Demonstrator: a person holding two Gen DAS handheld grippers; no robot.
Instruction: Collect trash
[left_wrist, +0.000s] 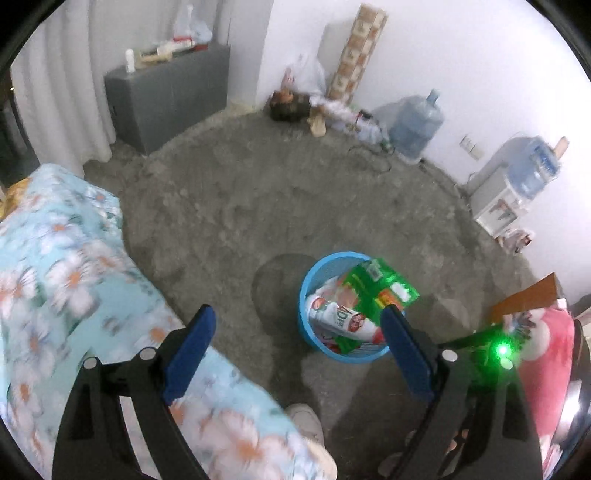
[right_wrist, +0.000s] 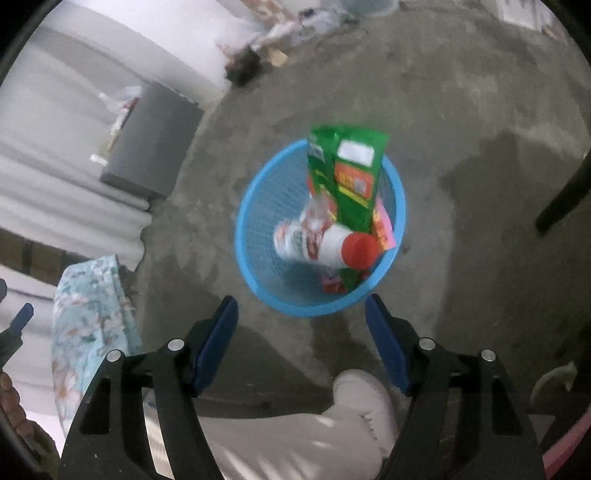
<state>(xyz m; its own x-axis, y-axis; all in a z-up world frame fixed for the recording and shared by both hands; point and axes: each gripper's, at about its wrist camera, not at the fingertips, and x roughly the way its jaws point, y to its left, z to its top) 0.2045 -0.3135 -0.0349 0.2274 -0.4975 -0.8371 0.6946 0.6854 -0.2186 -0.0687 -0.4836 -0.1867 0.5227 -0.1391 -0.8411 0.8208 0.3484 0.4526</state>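
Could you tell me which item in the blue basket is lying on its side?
The white bottle with the red cap; the green box stands upright against the blue basket rim.

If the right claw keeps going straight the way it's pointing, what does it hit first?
Most likely the blue basket: the open right claw points down at its near rim, with nothing visible in between. Past the rim lie the white bottle and green packet. Depth is uncertain.

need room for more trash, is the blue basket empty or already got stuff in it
Not empty. The blue basket holds a tall green packet that pokes above its rim and a red-capped white bottle on its side.
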